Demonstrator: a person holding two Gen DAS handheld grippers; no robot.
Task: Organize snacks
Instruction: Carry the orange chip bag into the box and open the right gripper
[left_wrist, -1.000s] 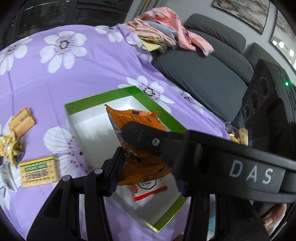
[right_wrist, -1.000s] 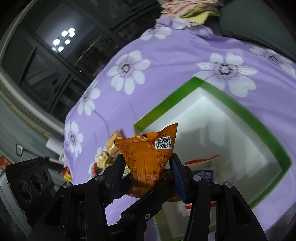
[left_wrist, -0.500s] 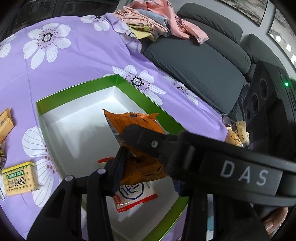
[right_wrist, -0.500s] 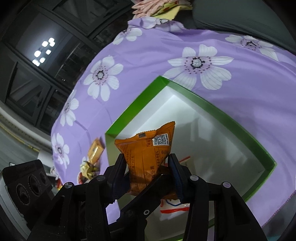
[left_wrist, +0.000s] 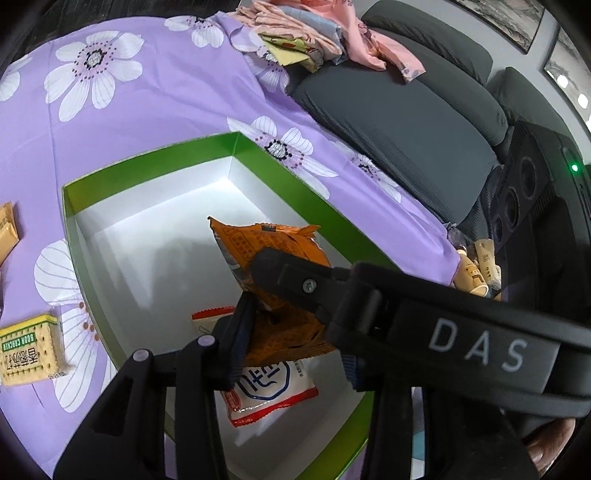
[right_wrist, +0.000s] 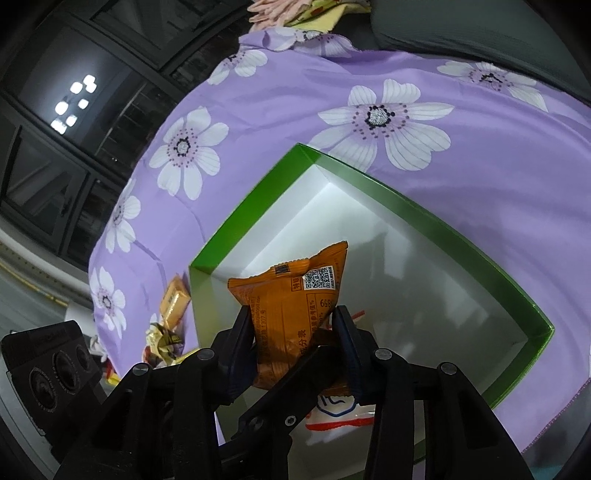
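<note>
An orange snack packet (left_wrist: 273, 258) (right_wrist: 295, 314) hangs over the green-rimmed white box (left_wrist: 155, 162) (right_wrist: 424, 210). Both grippers close on it: my left gripper (left_wrist: 295, 332) and my right gripper (right_wrist: 295, 332) each pinch its lower half, with the other gripper's finger crossing in front in each view. A white packet with red and blue print (left_wrist: 269, 391) (right_wrist: 340, 410) lies on the box floor under the orange one.
Loose snacks lie on the purple flowered cloth (left_wrist: 147, 74) left of the box: a yellow cracker pack (left_wrist: 29, 350), an orange pack (left_wrist: 7, 232) (right_wrist: 173, 299) and gold wrappers (right_wrist: 162, 339). A dark sofa (left_wrist: 406, 122) with folded clothes (left_wrist: 314, 40) stands behind. A black speaker (left_wrist: 524, 192) is at right.
Both grippers have carried the orange packet from the box's near edge further in over the box and lower towards the white packet. The grip has not changed.
</note>
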